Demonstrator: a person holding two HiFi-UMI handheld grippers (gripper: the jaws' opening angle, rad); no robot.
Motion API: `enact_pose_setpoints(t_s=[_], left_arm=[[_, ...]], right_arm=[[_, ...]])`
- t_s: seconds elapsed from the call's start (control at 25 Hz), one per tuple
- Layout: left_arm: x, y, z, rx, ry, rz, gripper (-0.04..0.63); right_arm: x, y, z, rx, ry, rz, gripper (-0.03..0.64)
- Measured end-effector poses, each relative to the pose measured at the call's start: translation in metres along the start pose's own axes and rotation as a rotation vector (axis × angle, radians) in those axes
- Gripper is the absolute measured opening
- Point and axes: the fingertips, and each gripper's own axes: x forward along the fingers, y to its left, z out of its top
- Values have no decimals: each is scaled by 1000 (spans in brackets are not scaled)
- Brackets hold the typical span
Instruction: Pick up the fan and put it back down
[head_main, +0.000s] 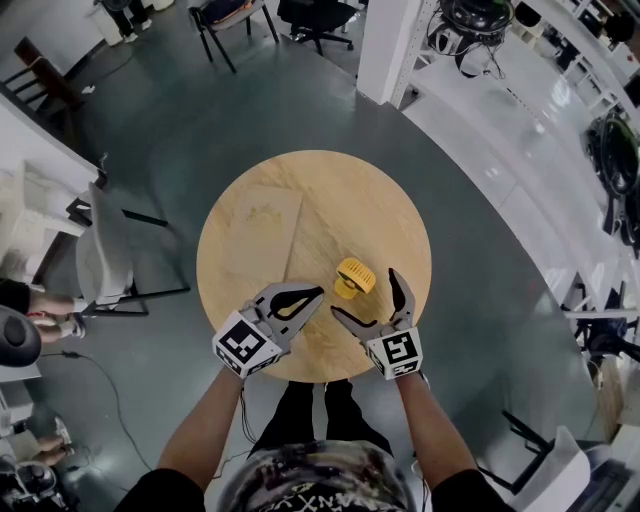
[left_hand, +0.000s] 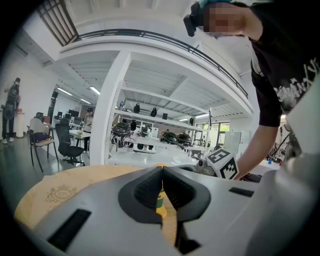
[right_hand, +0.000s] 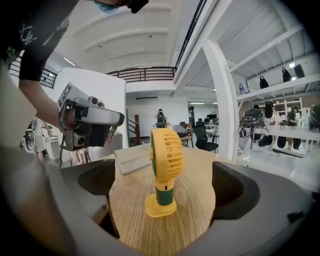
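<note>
A small yellow fan with a green stem stands upright on the round wooden table, near its front edge. My right gripper is open wide, its fingers on either side of the fan and apart from it. In the right gripper view the fan stands on its base between the two dark pads, untouched. My left gripper is just left of the fan, its fingertips together and nothing held. In the left gripper view a sliver of the fan shows through the slit between the closed pads.
A pale flat board lies on the table's left half. A chair stands left of the table, and white shelving curves along the right. The person's legs are at the table's near edge.
</note>
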Motion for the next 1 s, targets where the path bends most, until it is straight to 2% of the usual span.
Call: enact_pose_setpoints(t_s=[0.24,0.52,1.0], left_arm=[[-3,-2,2,5,3,2,20],[-17,-1,13,10,-2,17,20],[-52,-6,68,55,22,68,20]], right_arm=[[-5,3,11,-18,-6,1,586],[-20,10,48,-58,-29,11,584],[-66,30,141,-93,-95,45,584]])
